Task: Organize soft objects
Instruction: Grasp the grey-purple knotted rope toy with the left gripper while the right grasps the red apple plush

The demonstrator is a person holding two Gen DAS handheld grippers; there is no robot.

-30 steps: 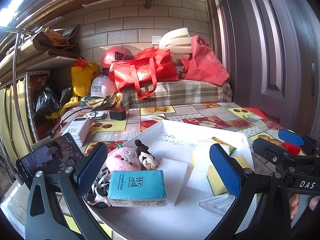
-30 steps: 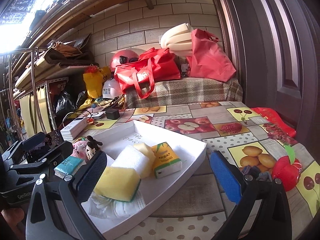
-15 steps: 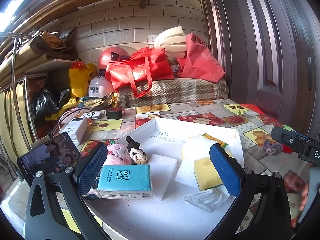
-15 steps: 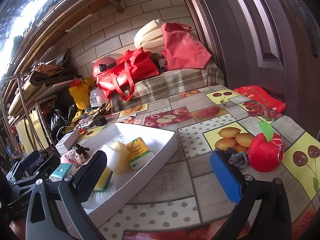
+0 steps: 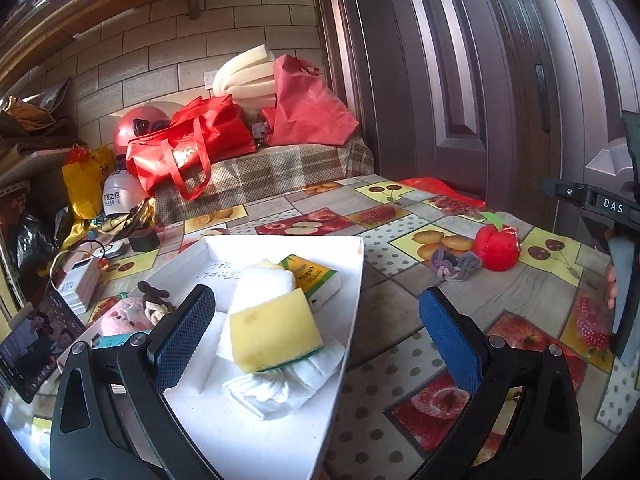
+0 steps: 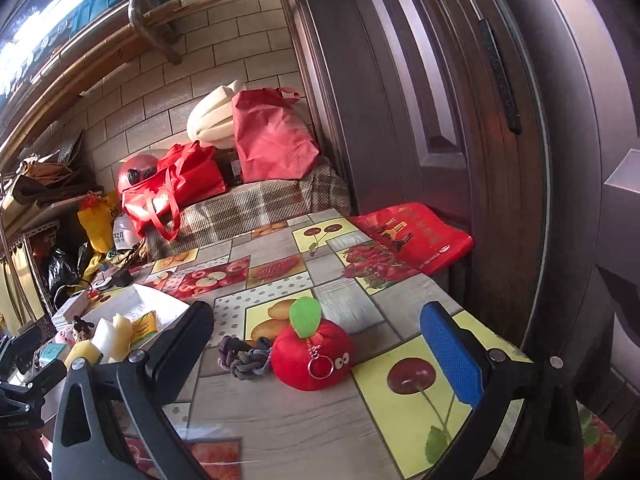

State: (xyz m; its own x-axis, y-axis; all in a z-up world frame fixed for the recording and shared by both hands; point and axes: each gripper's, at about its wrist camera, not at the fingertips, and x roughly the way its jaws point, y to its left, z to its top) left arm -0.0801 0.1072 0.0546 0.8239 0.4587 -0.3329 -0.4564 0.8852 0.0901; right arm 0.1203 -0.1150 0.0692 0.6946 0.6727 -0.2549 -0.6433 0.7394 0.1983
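A white tray (image 5: 280,432) holds a yellow sponge (image 5: 276,330), white foam (image 5: 262,284), a yellow tissue pack (image 5: 310,276) and folded white cloth (image 5: 280,384). A pink plush (image 5: 124,318) and teal tissue pack (image 5: 112,342) lie at its left. A red plush apple (image 6: 312,354) and grey knotted rope (image 6: 244,358) lie on the table right of the tray. My left gripper (image 5: 316,340) is open and empty over the tray's right edge. My right gripper (image 6: 316,348) is open and empty, with the apple between its fingers' line of sight.
A fruit-print tablecloth (image 6: 280,420) covers the table. A phone (image 5: 32,346) and white box (image 5: 80,282) sit at the left. Red bags (image 5: 188,148) and a helmet (image 5: 136,128) are piled at the back. A brown door (image 6: 440,120) stands close on the right.
Both grippers have swung right. The left view has shifted from the plush and teal pack to the sponge side of the tray. The right gripper now faces the red apple and rope.
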